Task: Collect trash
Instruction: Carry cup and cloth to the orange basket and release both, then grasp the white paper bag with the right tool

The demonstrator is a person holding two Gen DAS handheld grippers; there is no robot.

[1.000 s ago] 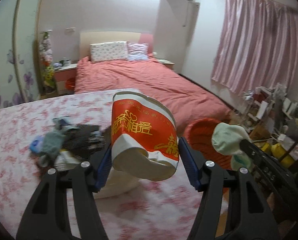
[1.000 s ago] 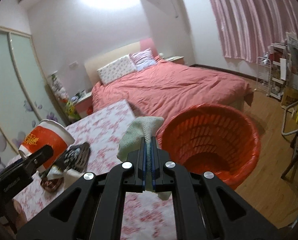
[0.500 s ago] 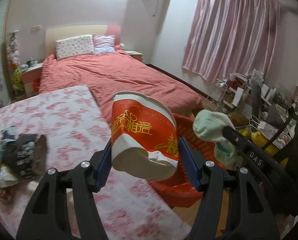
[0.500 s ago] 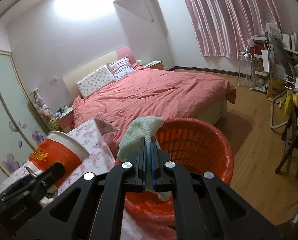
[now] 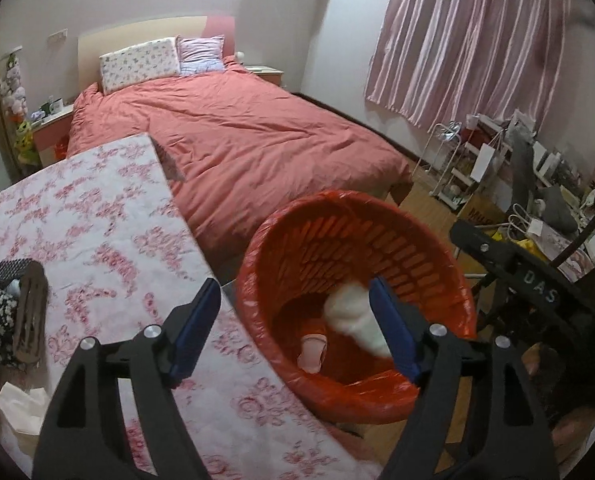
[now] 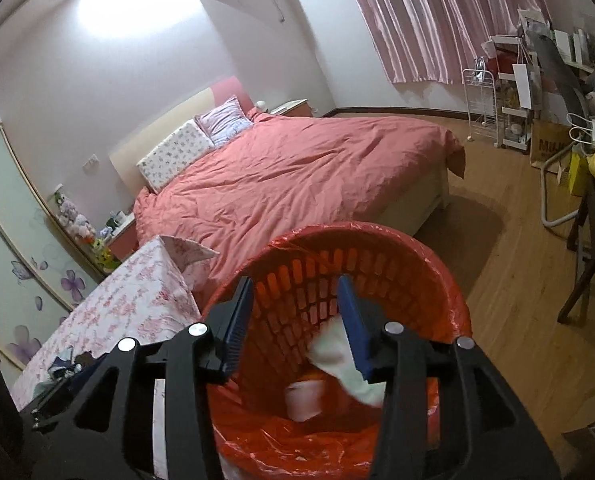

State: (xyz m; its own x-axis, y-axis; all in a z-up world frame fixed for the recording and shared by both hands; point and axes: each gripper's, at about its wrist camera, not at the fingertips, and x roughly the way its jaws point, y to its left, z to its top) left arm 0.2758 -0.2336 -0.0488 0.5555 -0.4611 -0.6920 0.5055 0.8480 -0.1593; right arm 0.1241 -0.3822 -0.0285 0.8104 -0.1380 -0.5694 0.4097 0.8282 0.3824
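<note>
Trash was what you were dropping at this moment, both pieces at once, into the red basket (image 5: 437,264) beside the floral-covered table (image 5: 97,220). On the left, more litter lay on that table: a dark patterned piece (image 5: 1,312) and some crumpled white paper (image 5: 13,404), well apart from the basket. Your left gripper (image 5: 293,328) hung over the basket's near rim, its jaws opening, with nothing between them. Below it the paper cup (image 5: 312,350) lay in the basket's bottom, on its side as far as could be told, its long axis running roughly toward you; the blur hid which end was the mouth. Further right, the pale cloth (image 5: 357,320) was blurred against the inside of the left gripper's right finger, seemingly mid-fall. Your right gripper (image 6: 297,320) was also above the basket, jaws opening, the cloth (image 6: 345,364) slipping below them. I judged the drop nearly done; next you needed to swing back left to the table pile.
</note>
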